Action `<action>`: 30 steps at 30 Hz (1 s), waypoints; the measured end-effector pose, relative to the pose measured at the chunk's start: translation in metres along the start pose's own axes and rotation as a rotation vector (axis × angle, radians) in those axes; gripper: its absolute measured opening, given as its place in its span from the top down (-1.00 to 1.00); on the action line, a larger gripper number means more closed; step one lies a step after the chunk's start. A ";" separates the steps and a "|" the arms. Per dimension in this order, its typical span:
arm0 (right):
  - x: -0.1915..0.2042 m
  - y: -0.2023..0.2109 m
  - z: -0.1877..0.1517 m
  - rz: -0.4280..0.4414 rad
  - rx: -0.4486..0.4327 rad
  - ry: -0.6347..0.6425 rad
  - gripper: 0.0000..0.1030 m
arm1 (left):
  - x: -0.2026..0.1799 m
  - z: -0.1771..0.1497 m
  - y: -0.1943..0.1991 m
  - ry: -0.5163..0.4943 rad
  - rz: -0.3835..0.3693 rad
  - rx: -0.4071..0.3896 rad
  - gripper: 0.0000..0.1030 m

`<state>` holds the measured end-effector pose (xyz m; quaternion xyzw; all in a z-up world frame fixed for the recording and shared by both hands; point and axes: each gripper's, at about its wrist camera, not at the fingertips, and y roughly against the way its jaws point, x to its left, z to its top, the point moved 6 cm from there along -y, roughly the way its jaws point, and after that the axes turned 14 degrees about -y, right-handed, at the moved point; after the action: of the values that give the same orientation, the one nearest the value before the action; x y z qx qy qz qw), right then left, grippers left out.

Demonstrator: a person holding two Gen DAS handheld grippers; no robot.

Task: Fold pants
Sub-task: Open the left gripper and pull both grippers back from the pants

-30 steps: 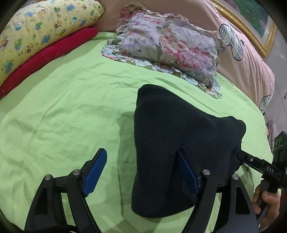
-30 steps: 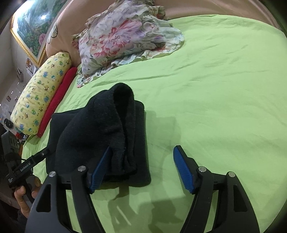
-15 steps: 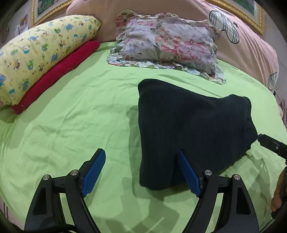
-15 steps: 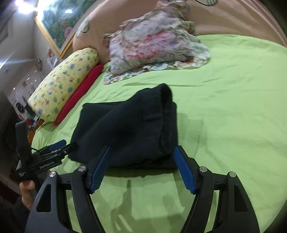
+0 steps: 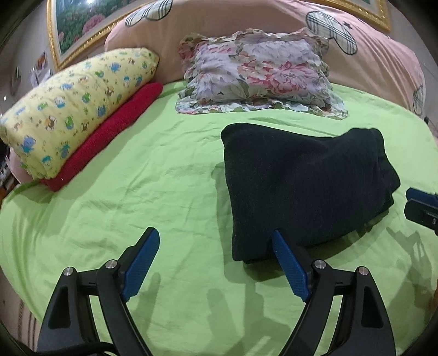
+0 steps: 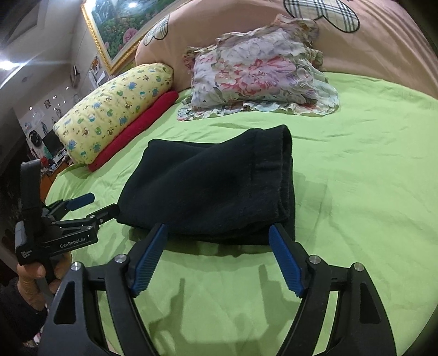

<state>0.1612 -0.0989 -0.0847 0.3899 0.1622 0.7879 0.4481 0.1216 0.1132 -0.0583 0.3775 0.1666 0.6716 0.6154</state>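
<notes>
The dark folded pants lie flat on the green sheet, a thick folded edge at their right end. My left gripper is open just short of their near left corner, with only sheet between its blue pads. My right gripper hovers in front of the pants' near edge with its jaws opening; the pads touch nothing. In the right wrist view the left gripper shows at the pants' left side, held by a hand.
A floral pillow lies behind the pants. A yellow patterned pillow rests on a red rolled cloth at the left. A pink padded headboard closes the far side. The bed's edge curves close below both grippers.
Both grippers have drawn back from the pants and rolled level; their fingers no longer overlap the cloth. The right jaws stand wider. The pants stay folded on the sheet.
</notes>
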 end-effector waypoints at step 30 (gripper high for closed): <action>0.010 -0.023 -0.022 -0.068 0.021 0.155 -0.53 | -0.039 -0.007 -0.017 -0.077 -0.043 -0.035 -0.78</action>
<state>0.1547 -0.0756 -0.1082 0.3268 0.2175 0.7983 0.4566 0.1267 0.0808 -0.0862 0.3886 0.1392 0.6458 0.6423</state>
